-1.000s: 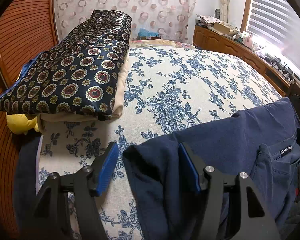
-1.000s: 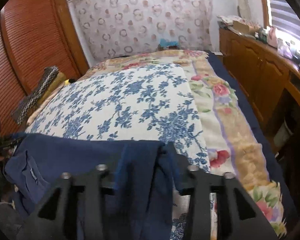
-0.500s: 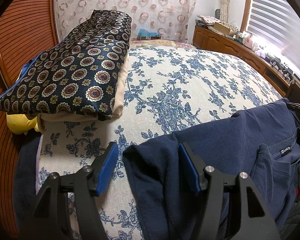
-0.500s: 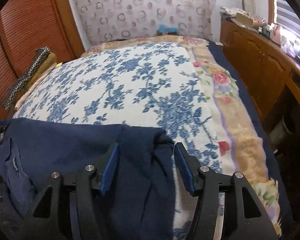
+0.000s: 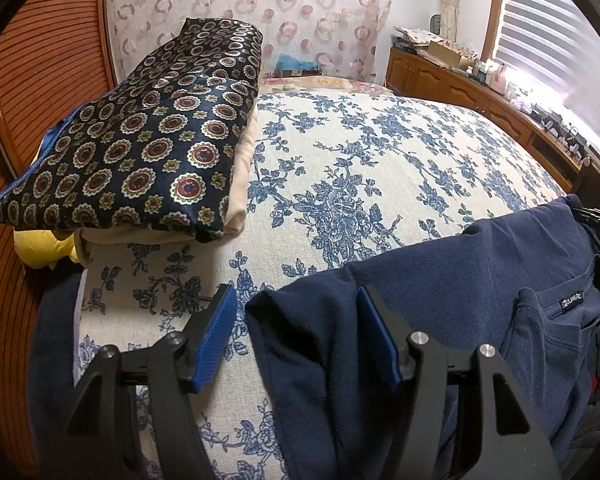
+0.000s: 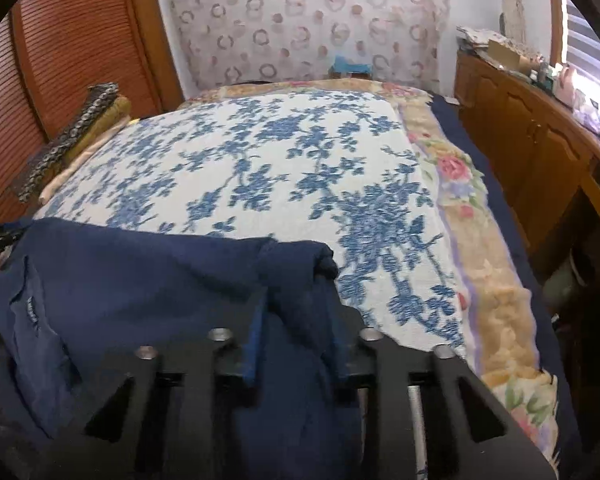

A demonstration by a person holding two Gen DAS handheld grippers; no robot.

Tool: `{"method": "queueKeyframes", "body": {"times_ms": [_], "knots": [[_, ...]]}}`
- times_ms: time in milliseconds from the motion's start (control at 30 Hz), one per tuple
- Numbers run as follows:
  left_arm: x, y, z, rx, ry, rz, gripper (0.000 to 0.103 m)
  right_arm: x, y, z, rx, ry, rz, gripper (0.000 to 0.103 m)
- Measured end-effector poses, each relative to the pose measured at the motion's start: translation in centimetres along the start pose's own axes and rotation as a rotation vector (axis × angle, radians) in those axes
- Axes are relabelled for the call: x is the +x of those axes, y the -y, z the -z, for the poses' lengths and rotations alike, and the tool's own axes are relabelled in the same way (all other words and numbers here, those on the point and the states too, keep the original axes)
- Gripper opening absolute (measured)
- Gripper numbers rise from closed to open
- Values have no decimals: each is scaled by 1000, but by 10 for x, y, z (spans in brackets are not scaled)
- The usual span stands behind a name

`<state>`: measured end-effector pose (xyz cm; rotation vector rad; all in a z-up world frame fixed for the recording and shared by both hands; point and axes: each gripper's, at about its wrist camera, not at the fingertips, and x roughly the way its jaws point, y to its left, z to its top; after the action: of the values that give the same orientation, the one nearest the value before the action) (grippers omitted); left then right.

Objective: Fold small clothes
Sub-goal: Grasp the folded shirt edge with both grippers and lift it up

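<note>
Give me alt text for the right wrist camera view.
The right gripper is closing on a bunched corner of a navy garment lying at the near edge of a blue-floral bedspread. Folded clothes sit far left by a wooden wardrobe.

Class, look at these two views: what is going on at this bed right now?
A person with a gripper in each hand is handling a navy garment laid on the blue floral bedspread. The left gripper stands open around one corner, pads not pressing. The right gripper is closing its jaws on the other corner. Folded patterned cloth lies stacked aside.
</note>
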<state>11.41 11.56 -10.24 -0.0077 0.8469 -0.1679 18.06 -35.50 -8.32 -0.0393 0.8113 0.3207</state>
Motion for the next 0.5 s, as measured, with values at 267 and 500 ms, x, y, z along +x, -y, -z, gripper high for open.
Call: {"method": "queueKeyframes", "body": {"times_ms": [267,500], "knots": [[-4,9,0,14,-1,85,24,-12,-8,3,19,41,-24,12],[-35,24,2,27,84,131,8,-48,-18,1,16,127,-54,11]]}}
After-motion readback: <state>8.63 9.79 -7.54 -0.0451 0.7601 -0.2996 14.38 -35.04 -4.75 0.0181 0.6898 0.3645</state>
